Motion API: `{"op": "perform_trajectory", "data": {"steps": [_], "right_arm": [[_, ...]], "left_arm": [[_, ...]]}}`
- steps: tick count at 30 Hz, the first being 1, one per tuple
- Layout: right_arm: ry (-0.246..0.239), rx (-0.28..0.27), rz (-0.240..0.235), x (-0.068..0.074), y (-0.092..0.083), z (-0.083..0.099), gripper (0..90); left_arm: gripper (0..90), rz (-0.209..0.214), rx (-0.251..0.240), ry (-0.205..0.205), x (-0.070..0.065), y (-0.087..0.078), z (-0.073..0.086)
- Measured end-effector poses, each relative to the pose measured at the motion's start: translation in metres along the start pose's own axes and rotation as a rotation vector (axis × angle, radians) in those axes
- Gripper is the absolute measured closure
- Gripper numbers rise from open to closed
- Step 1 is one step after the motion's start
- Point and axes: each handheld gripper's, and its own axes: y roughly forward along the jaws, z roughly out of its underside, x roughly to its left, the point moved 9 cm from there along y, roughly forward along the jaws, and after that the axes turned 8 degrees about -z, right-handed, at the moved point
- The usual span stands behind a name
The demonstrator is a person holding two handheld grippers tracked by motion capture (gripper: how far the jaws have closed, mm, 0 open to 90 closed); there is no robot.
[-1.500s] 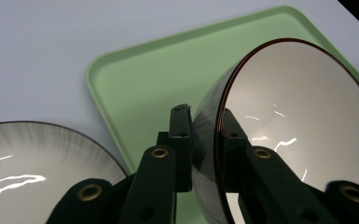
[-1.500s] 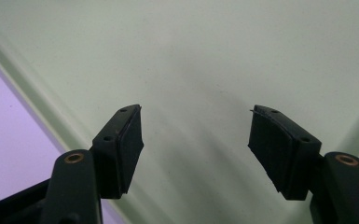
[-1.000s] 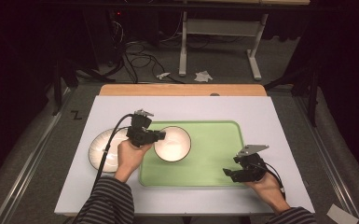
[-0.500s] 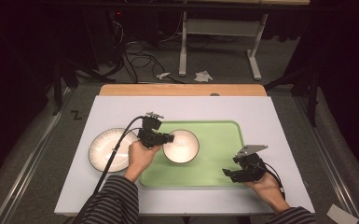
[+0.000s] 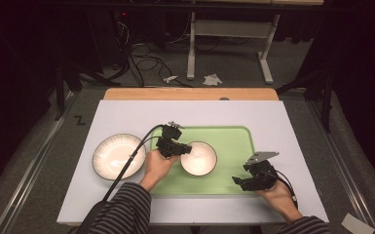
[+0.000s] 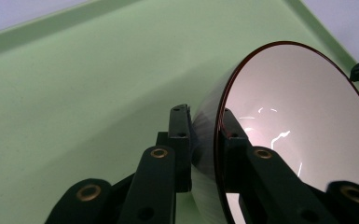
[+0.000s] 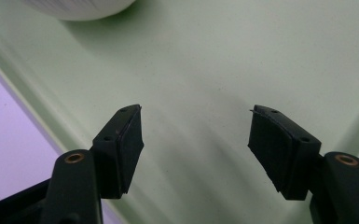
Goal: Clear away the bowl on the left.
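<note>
A small white bowl with a dark rim (image 5: 198,158) sits low over the left half of the green tray (image 5: 234,141). My left gripper (image 5: 182,150) is shut on the bowl's left rim. In the left gripper view one jaw presses the ribbed outer wall and the other the inside of the bowl (image 6: 298,116), which is tilted over the tray floor (image 6: 74,93). Whether the bowl touches the tray I cannot tell. My right gripper (image 5: 238,181) hovers over the tray's front right part. Its jaws stand open with nothing between them (image 7: 196,126), and the bowl's underside (image 7: 79,9) lies farther off.
A larger white plate with a dark rim (image 5: 118,156) lies on the white table (image 5: 272,117) left of the tray. The left gripper's cable (image 5: 126,163) trails across the plate's right edge. A wooden strip (image 5: 190,93) borders the table's far side.
My left gripper has carried the bowl to the right, away from the plate and farther over the tray, and somewhat lower. The right gripper has stayed where it was.
</note>
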Motion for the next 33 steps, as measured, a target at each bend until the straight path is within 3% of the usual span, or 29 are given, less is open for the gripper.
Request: {"op": "perform_trajectory", "data": {"steps": [7,16,17,18,19,23,31,33], "right_arm": [[0.014,-0.007,0.0,-0.001,0.0,0.0,36.1],[0.011,-0.004,-0.001,-0.001,-0.001,0.001,36.1],[0.015,-0.002,0.001,-0.001,-0.001,0.001,36.1],[0.012,-0.004,-0.002,-0.001,0.0,0.001,36.0],[0.008,-0.002,-0.002,-0.001,0.0,0.001,36.0],[0.003,0.002,0.001,0.0,0.0,0.001,36.1],[0.012,0.002,-0.001,0.0,0.0,0.001,36.1],[0.014,0.001,-0.003,0.0,0.0,0.001,36.1]], "left_arm": [[79.6,0.013,0.01,-0.016,-0.005,0.01,0.003],[80.3,-0.016,-0.002,-0.016,0.002,0.017,0.002],[80.4,-0.012,0.019,0.017,0.005,0.016,0.004],[80.4,-0.012,0.019,0.017,0.005,0.016,0.004],[80.4,-0.016,0.006,-0.021,0.004,0.018,0.002],[79.8,-0.012,0.006,-0.022,0.004,0.018,0.002],[71.9,0.024,-0.008,-0.03,0.0,0.009,-0.006],[63.1,0.018,-0.02,-0.025,0.001,0.009,-0.008]]}}
